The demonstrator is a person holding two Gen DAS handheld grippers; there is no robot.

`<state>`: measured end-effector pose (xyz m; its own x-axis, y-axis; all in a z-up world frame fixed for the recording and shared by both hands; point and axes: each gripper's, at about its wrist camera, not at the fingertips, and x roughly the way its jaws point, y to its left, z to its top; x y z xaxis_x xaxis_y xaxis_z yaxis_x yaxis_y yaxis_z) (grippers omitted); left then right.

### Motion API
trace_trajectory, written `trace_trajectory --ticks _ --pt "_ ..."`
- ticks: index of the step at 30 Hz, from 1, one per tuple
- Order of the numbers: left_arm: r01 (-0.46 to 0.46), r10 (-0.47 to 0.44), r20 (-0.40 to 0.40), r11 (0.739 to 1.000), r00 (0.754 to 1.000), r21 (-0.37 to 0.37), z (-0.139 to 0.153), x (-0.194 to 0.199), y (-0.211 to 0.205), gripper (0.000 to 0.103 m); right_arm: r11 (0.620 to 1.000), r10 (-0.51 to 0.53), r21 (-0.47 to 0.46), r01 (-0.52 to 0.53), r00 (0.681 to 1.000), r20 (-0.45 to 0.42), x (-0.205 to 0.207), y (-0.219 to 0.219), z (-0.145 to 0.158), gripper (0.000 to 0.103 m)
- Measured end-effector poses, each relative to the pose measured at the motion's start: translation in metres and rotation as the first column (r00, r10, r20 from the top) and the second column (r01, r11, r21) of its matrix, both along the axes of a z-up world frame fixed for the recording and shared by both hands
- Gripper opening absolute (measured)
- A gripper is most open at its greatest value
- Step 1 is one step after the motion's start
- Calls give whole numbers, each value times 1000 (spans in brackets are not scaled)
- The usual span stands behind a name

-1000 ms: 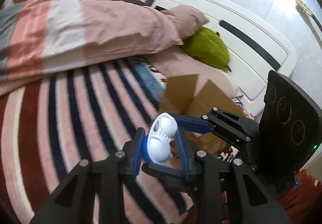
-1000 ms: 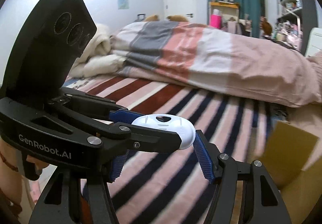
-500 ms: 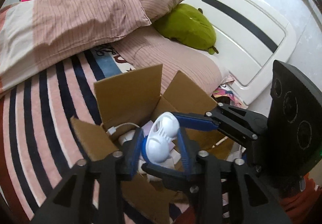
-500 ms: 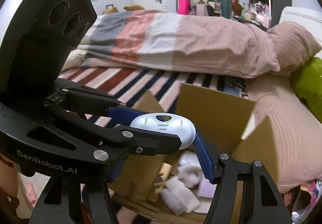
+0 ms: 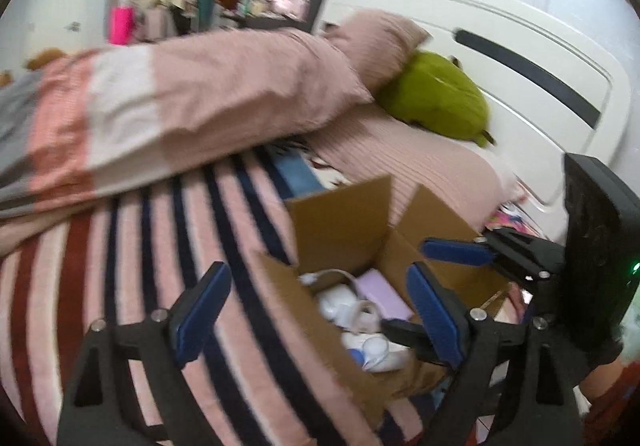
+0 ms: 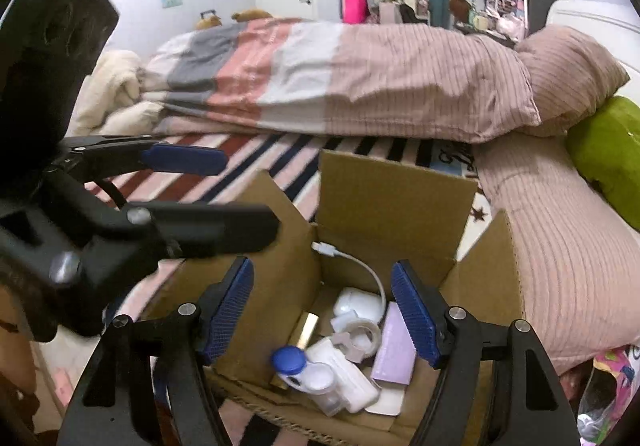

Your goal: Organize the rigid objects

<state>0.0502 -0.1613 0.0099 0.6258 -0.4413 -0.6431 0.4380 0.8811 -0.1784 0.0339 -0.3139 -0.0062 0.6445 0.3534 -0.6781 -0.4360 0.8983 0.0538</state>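
An open cardboard box point(image 6: 396, 205) sits on the striped bed cover and also shows in the left wrist view point(image 5: 340, 221). Inside lie several small items: a white bottle with a blue cap point(image 6: 296, 366), a tape roll point(image 6: 360, 334), a lilac pad point(image 6: 394, 354), a white case with a cable point(image 6: 358, 304). My right gripper point(image 6: 322, 314) is open and empty above the box. My left gripper point(image 5: 316, 310) is open and empty over the box's near edge; it also shows at the left of the right wrist view point(image 6: 192, 181).
A rolled striped duvet point(image 6: 340, 77) lies across the bed behind the box. A pink pillow point(image 6: 572, 73) and a green plush point(image 5: 436, 97) rest by the white headboard point(image 5: 520, 57). Shelves and a desk stand at the back of the room.
The white oval object that the left gripper held is gone from its jaws, which have opened wide. Both grippers have lifted a little above the box.
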Motion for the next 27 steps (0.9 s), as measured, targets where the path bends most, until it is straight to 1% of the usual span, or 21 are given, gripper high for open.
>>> trace_trajectory --ticks 3,4,6,8,11,12,14,17,21,27 --pt "-91 90 47 996 995 9 8 -12 21 87 999 32 40 -34 998 57 -6 2 10 87" --pt "-125 124 61 992 990 9 10 -17 31 87 998 45 50 -49 996 72 -7 2 12 90" --pt "-176 175 78 984 982 10 13 -24 45 87 995 75 63 -81 992 99 -12 5 17 98" --pt "-230 227 96 973 969 15 15 -30 58 87 992 94 79 -103 989 118 -14 7 21 101" --pt "-295 292 115 955 949 15 16 -40 77 87 986 114 109 -128 985 129 -16 10 26 101" --pt "-307 304 115 952 946 11 16 -42 82 87 984 117 116 -133 984 135 -17 10 27 103" --pt "-324 321 115 946 940 7 15 -46 89 87 984 109 120 -128 983 151 -19 12 30 103" --pt "-354 348 125 935 929 22 13 -49 97 87 985 91 127 -113 982 168 -20 15 35 103" --pt "-363 357 128 932 925 25 14 -53 102 87 987 75 124 -98 981 177 -19 18 40 103" --pt "-374 366 132 927 921 38 12 -56 103 87 988 84 114 -106 981 177 -22 24 40 103"
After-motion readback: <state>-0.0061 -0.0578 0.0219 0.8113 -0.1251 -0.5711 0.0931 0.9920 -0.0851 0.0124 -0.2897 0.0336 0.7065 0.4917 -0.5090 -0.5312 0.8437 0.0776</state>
